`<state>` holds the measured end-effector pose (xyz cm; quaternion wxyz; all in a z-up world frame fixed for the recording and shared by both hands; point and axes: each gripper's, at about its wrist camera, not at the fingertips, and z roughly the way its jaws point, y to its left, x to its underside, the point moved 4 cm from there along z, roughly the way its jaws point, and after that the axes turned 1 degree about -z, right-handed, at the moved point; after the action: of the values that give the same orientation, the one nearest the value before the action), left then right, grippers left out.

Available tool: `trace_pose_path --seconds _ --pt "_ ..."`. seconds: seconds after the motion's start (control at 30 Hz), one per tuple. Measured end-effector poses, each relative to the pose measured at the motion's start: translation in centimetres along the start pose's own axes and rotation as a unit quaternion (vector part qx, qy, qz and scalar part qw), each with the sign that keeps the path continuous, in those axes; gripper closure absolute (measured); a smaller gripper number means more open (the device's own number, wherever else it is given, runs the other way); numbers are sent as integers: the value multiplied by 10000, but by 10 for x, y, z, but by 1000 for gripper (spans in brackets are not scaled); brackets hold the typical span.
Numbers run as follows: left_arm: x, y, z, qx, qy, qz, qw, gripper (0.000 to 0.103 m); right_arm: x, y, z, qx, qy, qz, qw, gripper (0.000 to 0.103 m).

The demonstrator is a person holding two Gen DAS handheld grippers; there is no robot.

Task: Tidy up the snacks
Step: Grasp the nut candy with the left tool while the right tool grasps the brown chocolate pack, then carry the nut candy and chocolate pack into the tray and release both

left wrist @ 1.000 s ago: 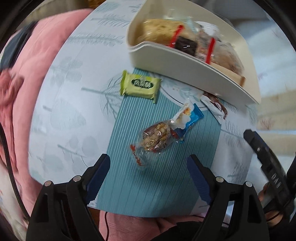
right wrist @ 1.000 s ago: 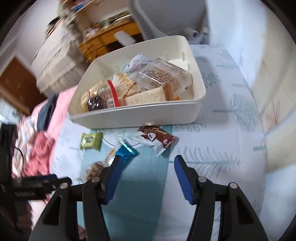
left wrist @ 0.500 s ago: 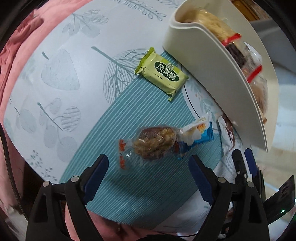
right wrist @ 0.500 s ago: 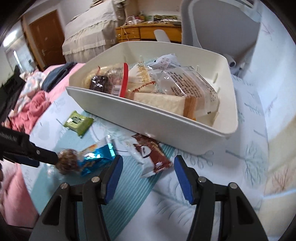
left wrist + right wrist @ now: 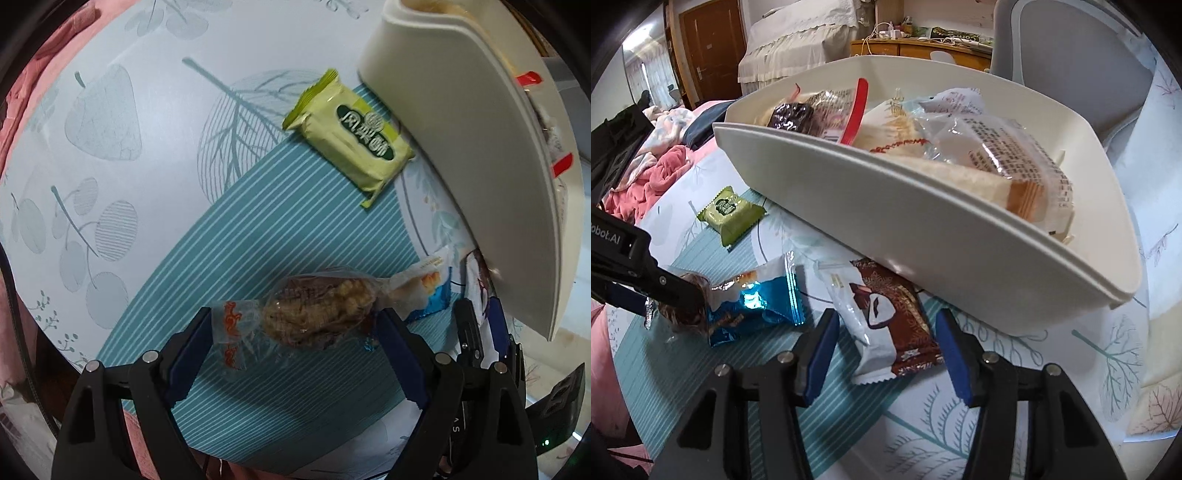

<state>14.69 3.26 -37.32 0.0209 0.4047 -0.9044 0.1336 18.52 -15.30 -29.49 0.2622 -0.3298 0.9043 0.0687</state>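
My left gripper (image 5: 295,332) is open with its blue pads either side of a clear-wrapped nut snack (image 5: 314,314) lying on the teal striped mat (image 5: 258,240). A blue packet (image 5: 432,295) lies just right of it, a green packet (image 5: 351,136) beyond. My right gripper (image 5: 886,343) is open around a brown and white packet (image 5: 886,317) beside the white bin (image 5: 923,229). The blue packet (image 5: 757,302), green packet (image 5: 731,214) and nut snack (image 5: 683,314) also show in the right wrist view, with the left gripper's finger (image 5: 665,288) at the nut snack.
The white bin (image 5: 480,147) holds several wrapped snacks and stands at the mat's far edge. Pink bedding (image 5: 646,173) lies left of the table. A grey chair (image 5: 1071,55) stands behind the bin. The tablecloth has a leaf print (image 5: 103,118).
Both grippers have moved forward and down. The left now straddles the nut snack; the right now straddles the brown and white packet.
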Motion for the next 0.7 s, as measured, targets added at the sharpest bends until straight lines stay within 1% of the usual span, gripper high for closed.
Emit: trace_pose_path --seconds 0.03,0.1,0.2,0.23,0.33,0.47,0.57,0.63,0.7 --pt "0 -1 0 -25 -52 27 10000 17 0 1 1 -9 -5 -11 10000 50" --pt "1 -5 -1 -125 -135 151 9997 18 0 1 1 -49 12 -31 10000 55" --pt "-1 -7 0 -226 -191 152 9994 27 -1 2 1 -88 74 -29 9999 60" --pt "-1 -7 -1 -186 -205 136 9995 27 -1 3 2 -111 93 -14 9999 61" --pt "-2 -6 -3 -79 -170 110 9998 30 -1 1 2 -186 170 34 9997 62" --pt "-1 -1 -7 -57 -130 181 9997 32 -1 2 1 -232 315 84 9992 63" --pt "-2 5 -17 -25 -105 281 9995 37 0 5 0 -332 453 163 9983 64" --pt "-3 4 -22 -21 -82 368 9993 43 1 7 -2 -411 532 240 9975 65" --pt "-4 6 -26 -84 -56 425 9990 45 3 11 -4 -522 613 351 9961 65"
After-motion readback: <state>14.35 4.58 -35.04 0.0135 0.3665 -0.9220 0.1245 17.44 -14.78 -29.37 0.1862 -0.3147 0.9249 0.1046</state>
